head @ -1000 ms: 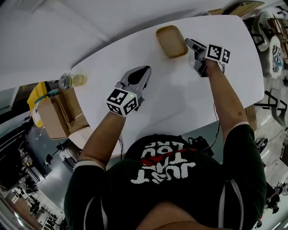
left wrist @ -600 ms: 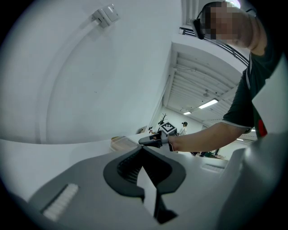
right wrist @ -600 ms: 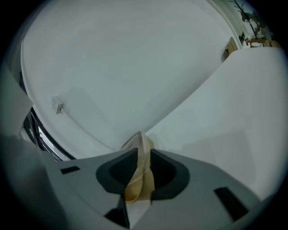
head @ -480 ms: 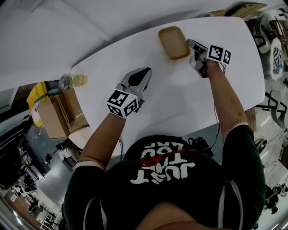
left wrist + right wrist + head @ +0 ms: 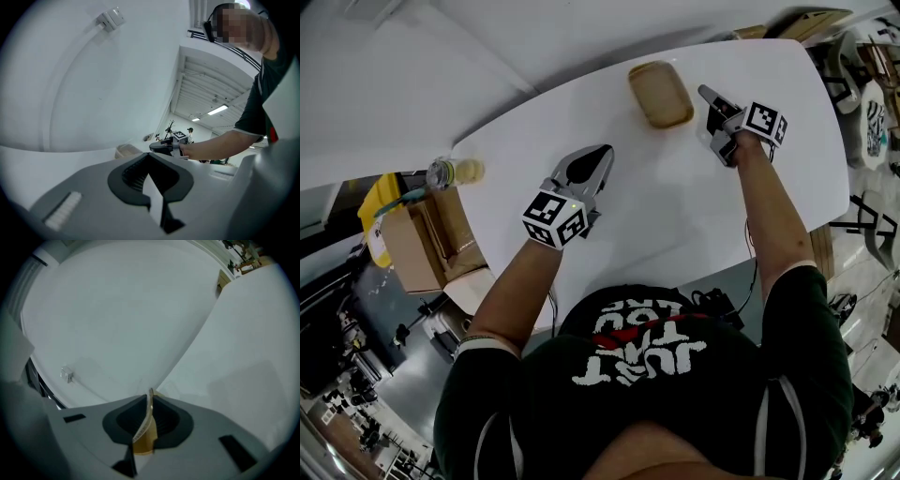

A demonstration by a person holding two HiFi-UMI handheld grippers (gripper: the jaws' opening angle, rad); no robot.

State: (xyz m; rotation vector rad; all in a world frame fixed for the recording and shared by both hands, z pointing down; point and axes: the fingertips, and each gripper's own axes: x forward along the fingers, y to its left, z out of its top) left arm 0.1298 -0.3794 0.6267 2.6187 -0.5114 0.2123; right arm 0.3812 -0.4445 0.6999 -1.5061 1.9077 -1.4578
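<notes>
A tan, shallow tray (image 5: 659, 94) lies at the far side of the white table (image 5: 675, 206); in the left gripper view the tray (image 5: 127, 151) is a small shape ahead. My right gripper (image 5: 706, 93) hovers just right of the tray. Its jaws are shut on a thin tan piece (image 5: 144, 433), seen edge-on in the right gripper view, where the gripper (image 5: 149, 401) points over the table. I cannot tell what the piece is. My left gripper (image 5: 600, 152) rests mid-table, shut with nothing in it (image 5: 150, 163). From there the right gripper (image 5: 164, 146) shows ahead.
A clear bottle (image 5: 451, 172) stands at the table's left end. Below it on the floor are an open cardboard box (image 5: 422, 246) and a yellow item (image 5: 375, 204). Chairs (image 5: 870, 112) stand beyond the table's right edge.
The right gripper has moved a little right, away from the tray, and tilted; the tan piece in its jaws now shows more edge-on. The left gripper has stayed put.
</notes>
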